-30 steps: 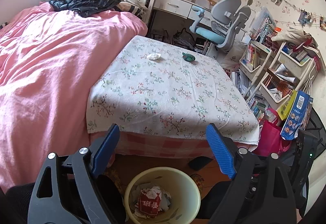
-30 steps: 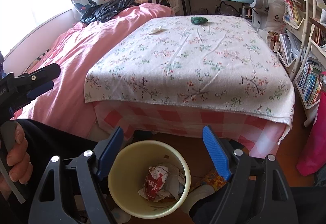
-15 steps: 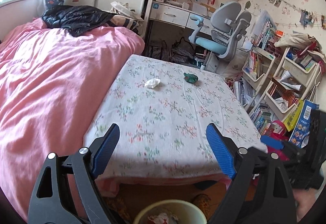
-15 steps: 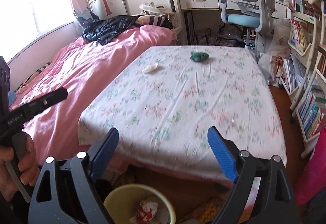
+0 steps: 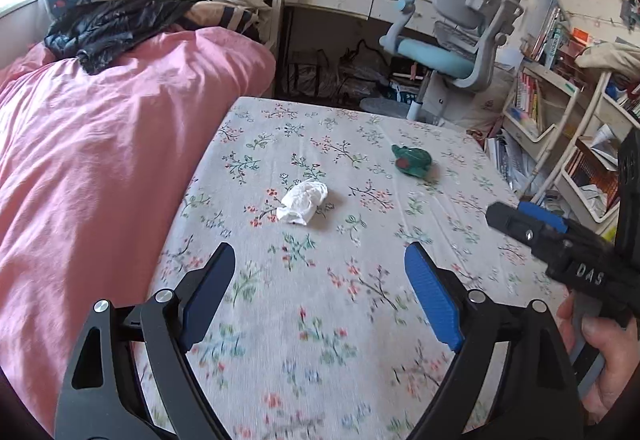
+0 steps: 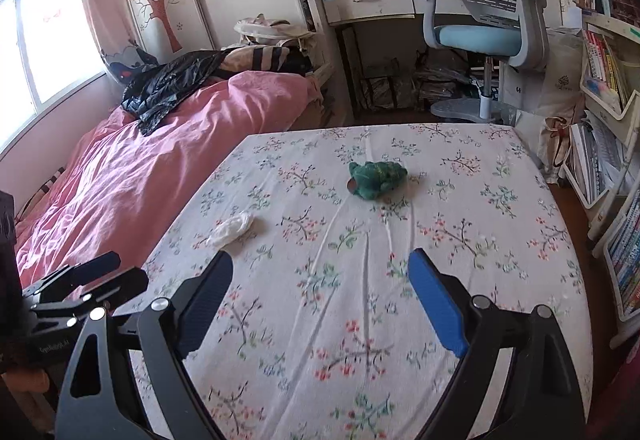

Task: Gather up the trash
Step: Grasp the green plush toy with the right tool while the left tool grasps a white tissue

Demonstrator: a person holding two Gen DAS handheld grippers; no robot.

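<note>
Left gripper: fingers spread wide, nothing between them, above the near part of the flowered cloth covering the worktop. Right gripper: fingers also wide apart and empty. Crumpled white tissue lies on the cloth, ahead of the left gripper, toward the edge beside the pink bed. Green wrapper lies farther back and to the right, well apart from the tissue. Neither gripper touches either item.
</note>
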